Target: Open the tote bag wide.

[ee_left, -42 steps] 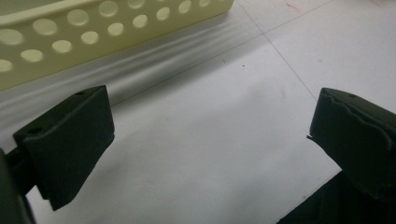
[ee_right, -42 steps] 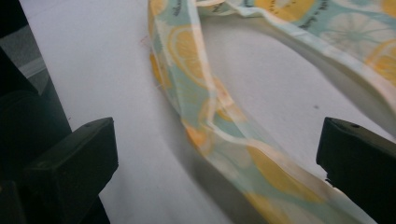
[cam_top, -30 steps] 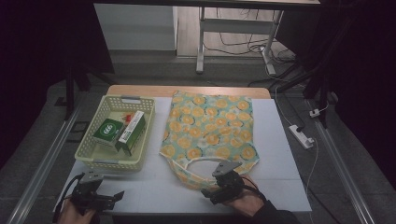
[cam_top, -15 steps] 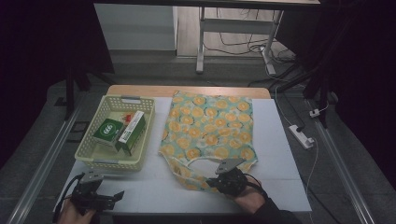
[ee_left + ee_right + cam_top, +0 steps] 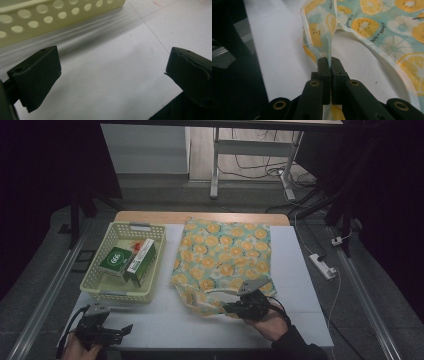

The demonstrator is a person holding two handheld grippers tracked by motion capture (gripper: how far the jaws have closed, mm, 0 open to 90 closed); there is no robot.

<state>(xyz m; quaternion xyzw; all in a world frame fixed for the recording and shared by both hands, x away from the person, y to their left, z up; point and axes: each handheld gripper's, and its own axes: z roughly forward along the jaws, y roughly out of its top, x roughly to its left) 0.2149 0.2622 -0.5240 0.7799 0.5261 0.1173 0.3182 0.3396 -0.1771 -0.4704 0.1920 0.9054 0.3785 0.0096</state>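
- The fruit-print bag (image 5: 225,257) lies flat in the middle of the counter (image 5: 300,285), its long axis running near to far, mouth and handles at the near end.
- Your right tongs (image 5: 329,62) have just closed and are clenched on one handle strap (image 5: 322,32), lifting it off the counter; the rest of the bag stretches away to the far side of them.
- Your left tongs (image 5: 112,82) are released with nothing between them, resting at the near-left corner, well apart from the bag.
- Just beyond them sits the basket (image 5: 95,287) holding two boxes (image 5: 131,261), left of the bag.
- To spread the mouth, your right hand (image 5: 265,322) is the nearer.
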